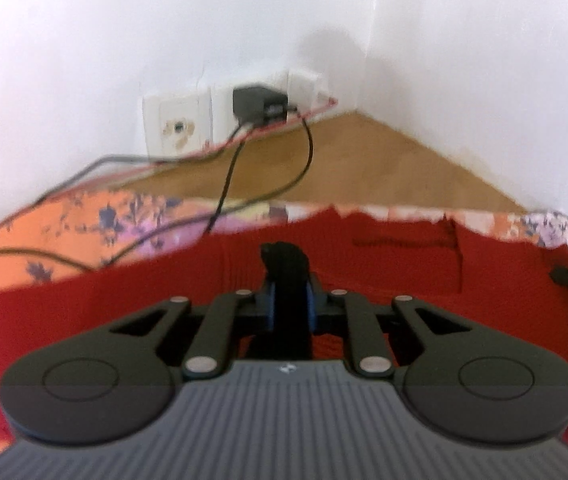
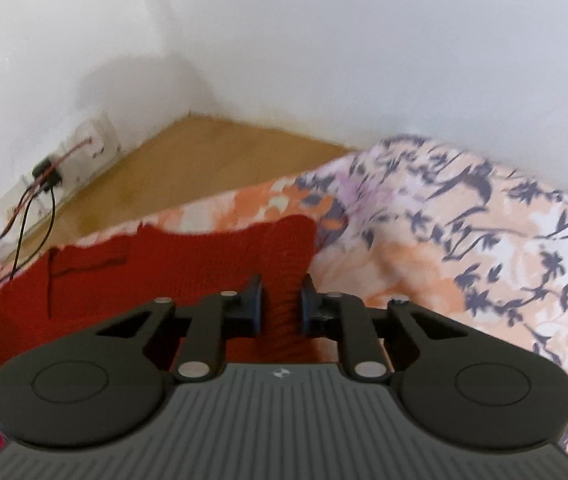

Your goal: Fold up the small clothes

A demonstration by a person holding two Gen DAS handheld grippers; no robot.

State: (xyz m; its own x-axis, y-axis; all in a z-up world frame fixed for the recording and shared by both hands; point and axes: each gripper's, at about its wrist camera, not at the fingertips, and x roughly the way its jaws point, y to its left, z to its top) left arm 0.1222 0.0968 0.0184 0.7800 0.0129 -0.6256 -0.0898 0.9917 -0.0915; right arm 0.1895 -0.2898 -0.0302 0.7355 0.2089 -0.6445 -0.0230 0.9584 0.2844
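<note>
Red ribbed knit garment (image 1: 404,272) spread on a floral sheet (image 2: 464,240).
Left gripper (image 1: 289,304) pinches a black fabric piece (image 1: 284,258); right gripper (image 2: 281,300) clamps the garment's edge, its long axis running between them.

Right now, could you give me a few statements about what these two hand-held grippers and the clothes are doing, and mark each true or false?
1. The left hand-held gripper pinches something black. True.
2. The red knitted garment lies on a plain blue sheet. False: the floral sheet is orange, white and purple.
3. The right hand-held gripper has red knit between its fingers. True.
4. The wall socket has nothing near it. False: a black charger with cables is plugged in beside it.
5. The floor is wood-coloured. True.
</note>
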